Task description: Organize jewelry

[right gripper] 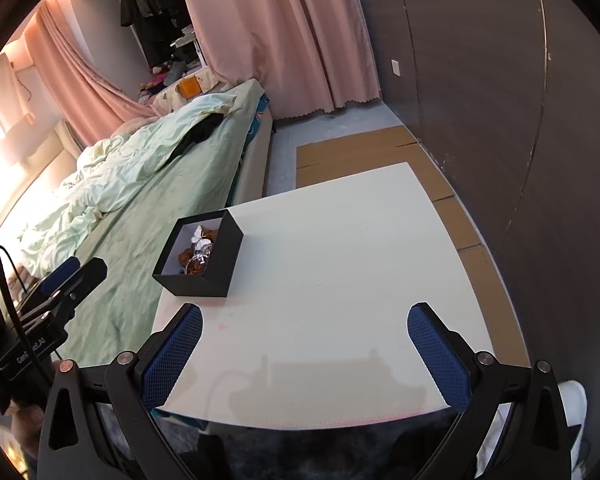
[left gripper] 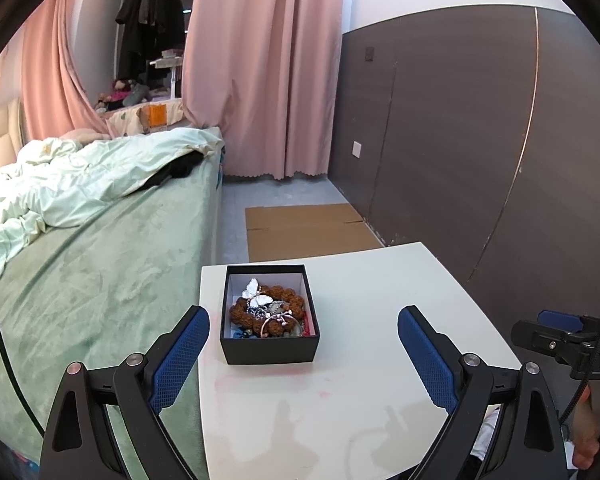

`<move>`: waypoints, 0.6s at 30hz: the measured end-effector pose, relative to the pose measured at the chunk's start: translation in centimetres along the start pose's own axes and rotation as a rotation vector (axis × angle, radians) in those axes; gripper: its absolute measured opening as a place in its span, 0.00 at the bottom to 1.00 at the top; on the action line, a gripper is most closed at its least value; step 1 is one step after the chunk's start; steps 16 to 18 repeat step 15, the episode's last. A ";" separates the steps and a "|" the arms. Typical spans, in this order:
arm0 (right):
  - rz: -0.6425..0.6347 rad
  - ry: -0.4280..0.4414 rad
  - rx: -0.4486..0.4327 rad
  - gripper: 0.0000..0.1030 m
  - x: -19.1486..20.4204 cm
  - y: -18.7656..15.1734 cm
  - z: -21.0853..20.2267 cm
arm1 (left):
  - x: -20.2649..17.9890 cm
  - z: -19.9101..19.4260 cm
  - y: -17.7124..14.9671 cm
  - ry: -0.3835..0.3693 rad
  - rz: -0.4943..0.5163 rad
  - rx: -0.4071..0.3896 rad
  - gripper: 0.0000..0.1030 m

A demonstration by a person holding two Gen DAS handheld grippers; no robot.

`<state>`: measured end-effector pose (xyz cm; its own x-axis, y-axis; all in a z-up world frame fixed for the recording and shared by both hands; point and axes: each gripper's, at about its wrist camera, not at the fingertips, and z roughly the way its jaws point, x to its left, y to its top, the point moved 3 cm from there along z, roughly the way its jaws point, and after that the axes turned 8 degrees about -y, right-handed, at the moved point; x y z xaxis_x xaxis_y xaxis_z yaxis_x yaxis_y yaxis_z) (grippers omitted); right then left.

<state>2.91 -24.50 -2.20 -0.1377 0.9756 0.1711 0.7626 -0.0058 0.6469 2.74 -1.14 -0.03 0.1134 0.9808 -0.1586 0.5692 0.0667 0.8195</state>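
A small black box [left gripper: 269,350] with a white lining stands near the left edge of the white table [left gripper: 360,392]. It holds a brown bead bracelet [left gripper: 284,295], a white butterfly piece [left gripper: 256,294] and several smaller pieces. My left gripper [left gripper: 304,350] is open, just short of the box, its blue fingers wider than the box. In the right wrist view the same box [right gripper: 216,270] sits ahead and to the left. My right gripper [right gripper: 305,354] is open over the table's near part, holding nothing. The left gripper body [right gripper: 66,280] shows at the left edge there.
A bed with a green cover [left gripper: 100,280] and rumpled pale duvet [left gripper: 80,176] runs along the table's left side. Flattened cardboard [left gripper: 308,232] lies on the floor beyond the table. A dark panelled wall [left gripper: 460,140] stands to the right, pink curtains [left gripper: 260,68] behind.
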 end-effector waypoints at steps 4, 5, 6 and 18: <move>-0.001 -0.002 -0.004 1.00 -0.2 0.1 0.0 | -0.3 -0.2 -0.1 0.000 0.008 -0.009 0.93; 0.000 0.000 -0.002 1.00 -0.4 0.2 0.0 | -0.4 -0.4 -0.1 -0.005 0.009 -0.014 0.93; 0.000 0.000 -0.001 1.00 -0.4 0.2 0.0 | -0.5 -0.5 -0.1 -0.008 0.011 -0.020 0.93; -0.002 0.000 -0.003 1.00 -0.4 0.2 -0.1 | -0.8 -0.7 -0.2 -0.005 0.027 -0.019 0.93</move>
